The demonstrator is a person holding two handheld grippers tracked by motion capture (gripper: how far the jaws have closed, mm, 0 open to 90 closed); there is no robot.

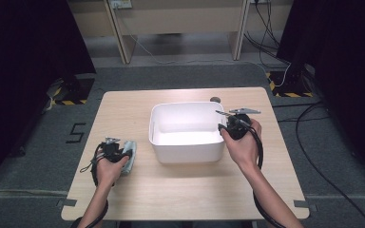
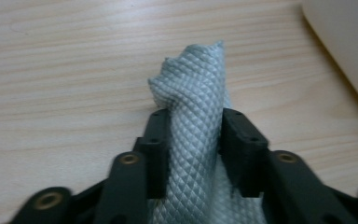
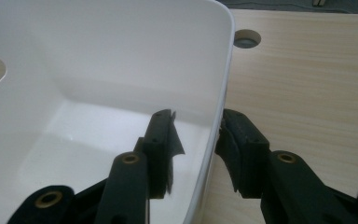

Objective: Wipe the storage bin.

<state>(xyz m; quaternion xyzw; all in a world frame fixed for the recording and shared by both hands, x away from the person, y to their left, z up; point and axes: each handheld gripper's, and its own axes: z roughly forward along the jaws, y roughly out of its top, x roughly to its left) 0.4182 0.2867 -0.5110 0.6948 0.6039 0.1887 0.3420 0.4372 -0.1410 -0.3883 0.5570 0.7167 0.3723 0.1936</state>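
Note:
A grey quilted cloth [image 2: 196, 93] lies bunched on the wooden table [image 1: 171, 190], left of a white plastic bin [image 1: 185, 105]. My left gripper [image 2: 195, 126] is shut on the cloth, both pads pressing its fold; in the high view it sits at the cloth [image 1: 130, 159] near the table's left front. My right gripper [image 3: 197, 126] straddles the right wall of the bin [image 3: 121, 46], one jaw inside and one outside, and it stands open, with a gap between the inner pad and the wall. In the high view this gripper [image 1: 228, 124] is at the bin's right edge. The bin holds nothing.
A round cable hole [image 1: 215, 99] sits in the table just behind the bin's far right corner. Bare wood runs along the front and far left of the table. Cables lie on the floor to the right, and wooden furniture stands behind.

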